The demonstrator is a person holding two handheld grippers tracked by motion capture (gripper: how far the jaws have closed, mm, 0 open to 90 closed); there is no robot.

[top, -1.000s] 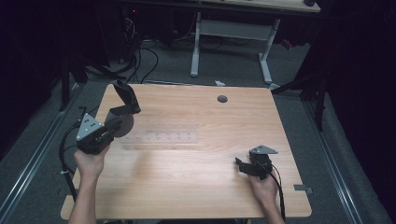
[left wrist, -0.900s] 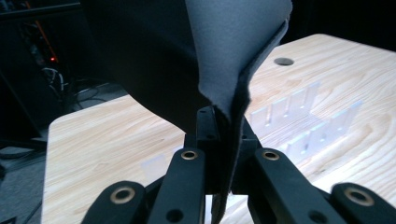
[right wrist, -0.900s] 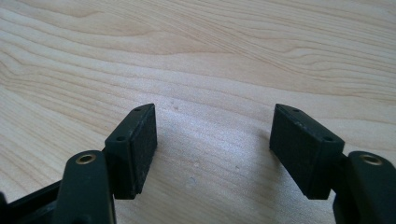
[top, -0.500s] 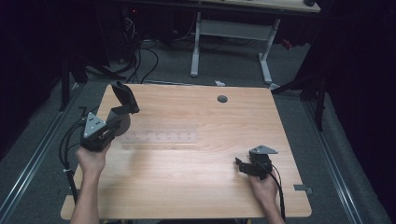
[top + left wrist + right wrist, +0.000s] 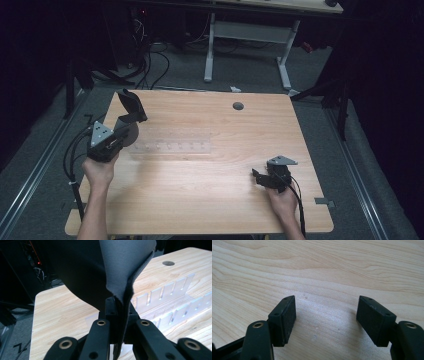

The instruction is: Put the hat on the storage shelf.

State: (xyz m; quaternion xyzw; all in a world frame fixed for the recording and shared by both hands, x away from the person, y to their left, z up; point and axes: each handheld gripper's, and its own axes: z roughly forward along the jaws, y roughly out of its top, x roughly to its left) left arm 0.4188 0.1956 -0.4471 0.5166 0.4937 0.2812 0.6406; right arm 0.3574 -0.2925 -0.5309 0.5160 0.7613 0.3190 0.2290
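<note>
My left gripper (image 5: 125,129) hovers over the wooden table's (image 5: 210,200) left side, shut on a dark grey sheet of soft fabric (image 5: 131,104) that stands up from the jaws. In the left gripper view the jaws (image 5: 120,308) pinch the sheet's lower edge (image 5: 125,270), which fans out above them. A clear plastic slotted rack (image 5: 172,146) lies flat on the table just right of that gripper (image 5: 172,296). My right gripper (image 5: 257,177) rests low near the table's front right, open, with bare wood between its pads (image 5: 325,317).
A round grey cable hole (image 5: 238,105) sits in the tabletop near the far edge. Behind the table stand a white desk frame (image 5: 245,45) and loose cables (image 5: 150,55) on the dark floor. A metal rail (image 5: 30,165) runs along the left.
The left hand has shifted slightly and the held sheet has swayed a little. The right gripper has kept still.
</note>
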